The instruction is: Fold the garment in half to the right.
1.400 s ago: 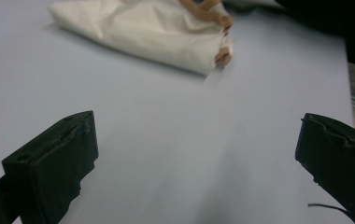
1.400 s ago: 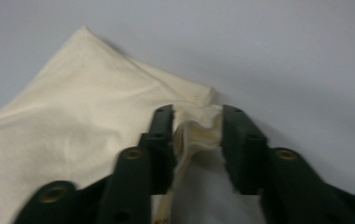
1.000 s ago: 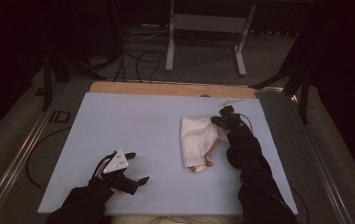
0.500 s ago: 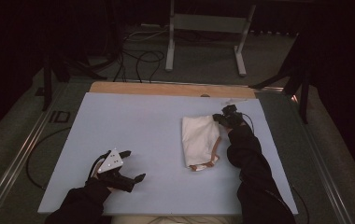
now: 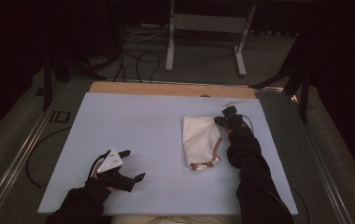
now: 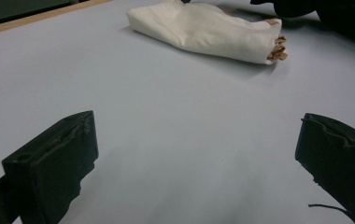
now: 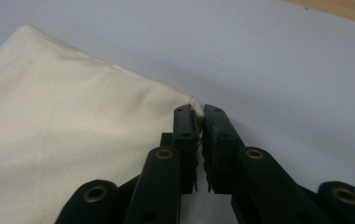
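A cream cloth bag (image 5: 201, 140) with brown handles (image 5: 206, 163) lies folded flat on the light blue table top (image 5: 133, 121), right of centre. My right gripper (image 5: 220, 120) sits at its far right corner. In the right gripper view the jaws (image 7: 199, 112) pinch that corner of the cloth (image 7: 73, 140); they have just been opening a little, and the fabric is still between the tips. My left gripper (image 5: 135, 164) rests at the near left, open, with bare table between its jaws (image 6: 199, 140). The bag (image 6: 203, 30) lies well beyond it.
A wooden strip (image 5: 166, 88) runs along the table's far edge. Beyond it stand a metal frame (image 5: 203, 28) and loose cables (image 5: 138, 56) on the floor. A metal rail (image 5: 21, 154) runs along the left side. The person's dark sleeves reach in from the bottom.
My right hand has sunk slightly with the bag's corner, and that corner now lies lower and a bit further right. The left gripper has stayed put.
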Available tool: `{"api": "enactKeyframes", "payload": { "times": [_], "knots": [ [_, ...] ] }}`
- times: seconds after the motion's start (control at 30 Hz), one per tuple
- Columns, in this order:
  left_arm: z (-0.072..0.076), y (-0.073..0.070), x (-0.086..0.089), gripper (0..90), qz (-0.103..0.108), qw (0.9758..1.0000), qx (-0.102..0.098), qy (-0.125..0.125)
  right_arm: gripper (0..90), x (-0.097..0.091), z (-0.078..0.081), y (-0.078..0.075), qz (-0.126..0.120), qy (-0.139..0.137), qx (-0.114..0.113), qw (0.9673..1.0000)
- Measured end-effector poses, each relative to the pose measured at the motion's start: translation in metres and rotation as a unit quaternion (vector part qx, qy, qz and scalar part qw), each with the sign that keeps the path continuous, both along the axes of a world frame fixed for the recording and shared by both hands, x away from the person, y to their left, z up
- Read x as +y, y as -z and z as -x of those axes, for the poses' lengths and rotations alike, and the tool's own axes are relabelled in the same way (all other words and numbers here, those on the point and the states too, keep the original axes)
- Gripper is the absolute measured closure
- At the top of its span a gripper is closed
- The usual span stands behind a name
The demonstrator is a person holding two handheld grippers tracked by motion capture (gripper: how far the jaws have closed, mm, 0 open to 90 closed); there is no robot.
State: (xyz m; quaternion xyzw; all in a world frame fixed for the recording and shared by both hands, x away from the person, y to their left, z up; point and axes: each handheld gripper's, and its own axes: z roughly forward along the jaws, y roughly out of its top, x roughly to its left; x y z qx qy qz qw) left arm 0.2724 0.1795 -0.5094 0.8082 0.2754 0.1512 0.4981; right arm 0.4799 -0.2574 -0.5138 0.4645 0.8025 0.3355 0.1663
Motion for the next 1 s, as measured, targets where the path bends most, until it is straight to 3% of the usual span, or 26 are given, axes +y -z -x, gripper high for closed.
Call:
{"api": "enactKeyframes", "payload": {
  "times": [0.17,0.43,0.83,1.0],
  "knots": [
    [0.0,0.0,0.0,0.2,0.001,1.0,0.001,-0.002,85.3,-0.001,0.001,0.004,0.01,-0.002,0.006,0.9999],
    [-0.001,0.0,0.001,0.2,-0.001,1.0,-0.001,-0.006,73.7,-0.003,0.004,0.0,0.009,0.004,0.0,0.9999],
    [-0.001,-0.001,0.002,0.2,-0.003,1.0,-0.003,-0.007,54.7,-0.003,0.012,-0.015,-0.021,-0.005,-0.01,0.9997],
    [-0.001,-0.002,0.004,0.2,0.001,1.0,-0.002,-0.007,44.1,0.006,0.018,-0.018,-0.035,-0.024,-0.009,0.9991]
  ]
}}
